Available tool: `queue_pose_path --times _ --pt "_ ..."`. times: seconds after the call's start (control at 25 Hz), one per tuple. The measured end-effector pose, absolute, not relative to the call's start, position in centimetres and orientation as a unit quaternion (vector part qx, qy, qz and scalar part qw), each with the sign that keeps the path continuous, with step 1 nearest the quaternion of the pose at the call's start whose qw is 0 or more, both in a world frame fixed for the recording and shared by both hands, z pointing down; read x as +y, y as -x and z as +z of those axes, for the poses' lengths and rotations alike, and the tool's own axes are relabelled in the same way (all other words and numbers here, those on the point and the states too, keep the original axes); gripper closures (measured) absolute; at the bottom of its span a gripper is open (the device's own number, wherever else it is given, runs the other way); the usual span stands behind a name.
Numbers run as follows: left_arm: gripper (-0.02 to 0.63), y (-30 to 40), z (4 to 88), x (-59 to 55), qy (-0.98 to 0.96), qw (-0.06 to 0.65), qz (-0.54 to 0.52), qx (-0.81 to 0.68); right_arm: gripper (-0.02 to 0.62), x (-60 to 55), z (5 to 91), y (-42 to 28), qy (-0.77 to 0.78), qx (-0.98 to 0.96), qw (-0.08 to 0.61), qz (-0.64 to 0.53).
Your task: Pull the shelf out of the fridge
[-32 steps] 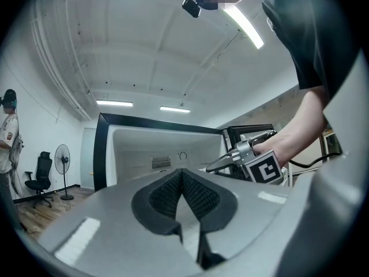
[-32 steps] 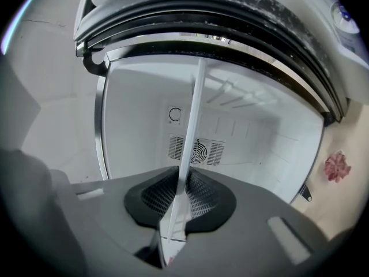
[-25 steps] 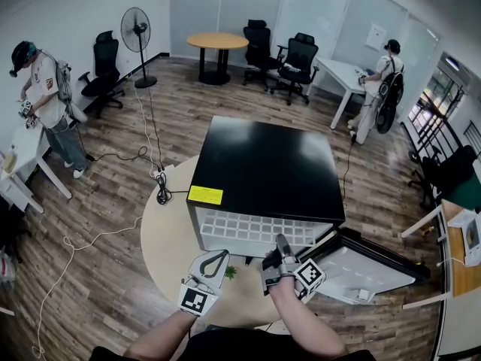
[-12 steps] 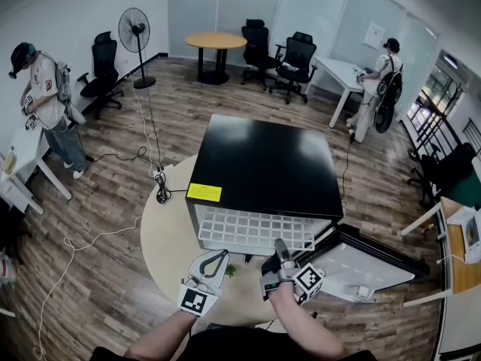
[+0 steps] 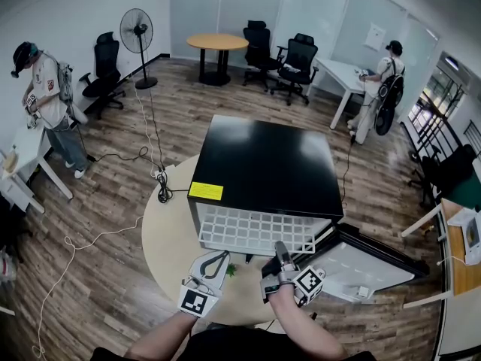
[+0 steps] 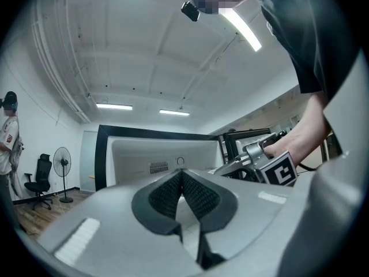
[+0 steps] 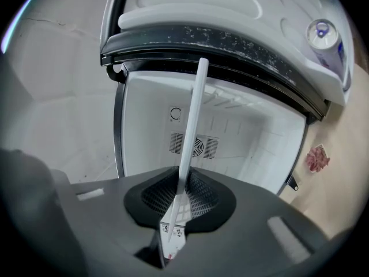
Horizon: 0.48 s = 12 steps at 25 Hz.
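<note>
Round desk (image 5: pixel 167 235) holds the fridge (image 5: pixel 263 164). Your right gripper (image 7: pixel 180 196) jaws pinch the white shelf (image 5: pixel 252 230), partly out; more pulling is left. Your left gripper (image 6: pixel 181 183) jaws are closed, empty.

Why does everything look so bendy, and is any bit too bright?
Head view: the wide lens bows the floor and walls around the fridge; light is even. Left gripper view: ceiling light strips glare white, and black corners ring the picture. Right gripper view: the fridge's straight frame curves; the shelf edge in the right gripper looks sharp.
</note>
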<state>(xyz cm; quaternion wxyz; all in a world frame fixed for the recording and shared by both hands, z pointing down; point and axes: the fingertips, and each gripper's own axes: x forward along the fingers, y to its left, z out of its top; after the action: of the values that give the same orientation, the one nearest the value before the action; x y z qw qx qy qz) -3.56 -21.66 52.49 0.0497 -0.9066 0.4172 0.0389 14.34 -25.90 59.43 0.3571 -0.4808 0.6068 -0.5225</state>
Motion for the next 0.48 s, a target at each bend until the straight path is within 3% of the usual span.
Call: queue_pose_path --times 0.48 --pt "0.607 3.3 51.9 -21.0 0.906 0.042 0.042 0.420 0.549 -24.6 59.0 -14.3 0.481 0.614 0.348 -0.520"
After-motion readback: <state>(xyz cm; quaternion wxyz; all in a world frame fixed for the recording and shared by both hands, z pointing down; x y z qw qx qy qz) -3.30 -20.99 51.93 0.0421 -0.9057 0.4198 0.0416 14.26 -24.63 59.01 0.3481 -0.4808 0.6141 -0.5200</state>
